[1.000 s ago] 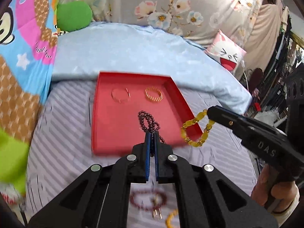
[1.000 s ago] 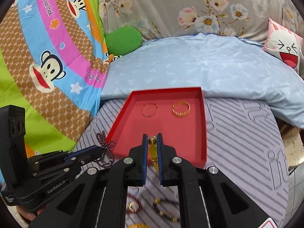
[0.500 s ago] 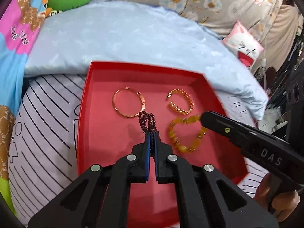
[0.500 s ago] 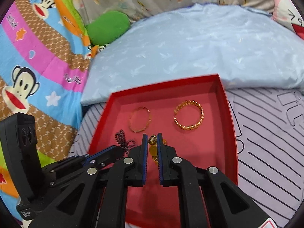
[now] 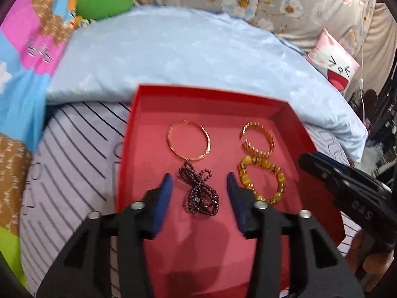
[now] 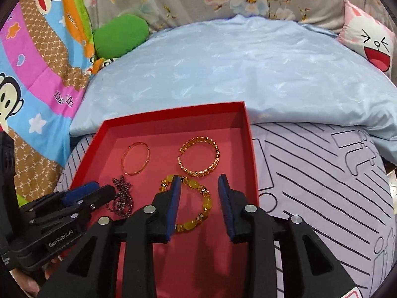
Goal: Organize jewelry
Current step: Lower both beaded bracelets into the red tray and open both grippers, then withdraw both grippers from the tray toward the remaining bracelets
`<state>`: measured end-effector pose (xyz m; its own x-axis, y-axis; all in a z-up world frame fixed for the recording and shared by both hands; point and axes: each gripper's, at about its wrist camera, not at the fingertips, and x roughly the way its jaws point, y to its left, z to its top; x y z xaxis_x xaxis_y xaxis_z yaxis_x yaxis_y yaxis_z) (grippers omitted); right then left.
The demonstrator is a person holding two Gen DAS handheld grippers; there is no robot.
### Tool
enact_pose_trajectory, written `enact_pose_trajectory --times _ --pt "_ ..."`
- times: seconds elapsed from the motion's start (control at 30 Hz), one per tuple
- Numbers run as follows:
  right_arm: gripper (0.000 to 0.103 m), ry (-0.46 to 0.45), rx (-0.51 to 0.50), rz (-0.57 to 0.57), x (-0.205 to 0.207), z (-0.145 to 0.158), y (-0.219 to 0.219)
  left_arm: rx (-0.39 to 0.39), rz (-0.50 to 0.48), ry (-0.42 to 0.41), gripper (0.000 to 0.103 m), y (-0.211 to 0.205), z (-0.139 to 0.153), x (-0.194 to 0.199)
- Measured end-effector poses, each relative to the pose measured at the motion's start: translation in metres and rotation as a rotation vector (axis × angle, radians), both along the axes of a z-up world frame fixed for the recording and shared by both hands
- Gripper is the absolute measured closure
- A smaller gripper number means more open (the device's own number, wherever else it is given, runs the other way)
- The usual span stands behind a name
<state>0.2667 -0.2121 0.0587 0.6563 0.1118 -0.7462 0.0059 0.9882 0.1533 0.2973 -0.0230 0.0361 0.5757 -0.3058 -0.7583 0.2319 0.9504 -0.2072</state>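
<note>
- I read "GenRobot.AI" on my left hand-held gripper.
- Red tray on the bed holds two gold bangles, dark bead chain, yellow bead bracelet.
- Both my hand-held grippers, right one included, gape wide, empty.

red tray near edge: cut off | yellow bead bracelet: partly behind jaws

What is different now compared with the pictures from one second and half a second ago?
Both grippers let go. The left gripper opened and dropped the dark bead chain into the red tray; the right gripper opened and released the yellow bead bracelet beside it. The thin gold bangle and the gold cuff stayed at the tray's far end.
</note>
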Motion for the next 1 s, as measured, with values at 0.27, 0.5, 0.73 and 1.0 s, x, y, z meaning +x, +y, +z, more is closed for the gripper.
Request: enact_pose_trajectory --times 0.27,0.5,0.73,1.0 --pt "0.071 -0.036 0.021 0.026 -0.06 0.026 -0.001 0.06 0.021 -0.081 0.059 0.014 0.03 -0.051" --pt "0.067 -0.025 0.049 0.04 -0.119 0.028 0.007 0.083 0.042 -0.077 0.057 0.028 0.034 -0.11" --pt "0.067 0.016 0.04 0.044 -0.172 0.016 0.009 0.094 0.049 -0.051 0.051 0.033 0.021 -0.167" --pt "0.067 0.065 0.019 0.034 -0.213 -0.004 0.008 0.091 0.05 0.004 0.05 0.035 -0.001 -0.208"
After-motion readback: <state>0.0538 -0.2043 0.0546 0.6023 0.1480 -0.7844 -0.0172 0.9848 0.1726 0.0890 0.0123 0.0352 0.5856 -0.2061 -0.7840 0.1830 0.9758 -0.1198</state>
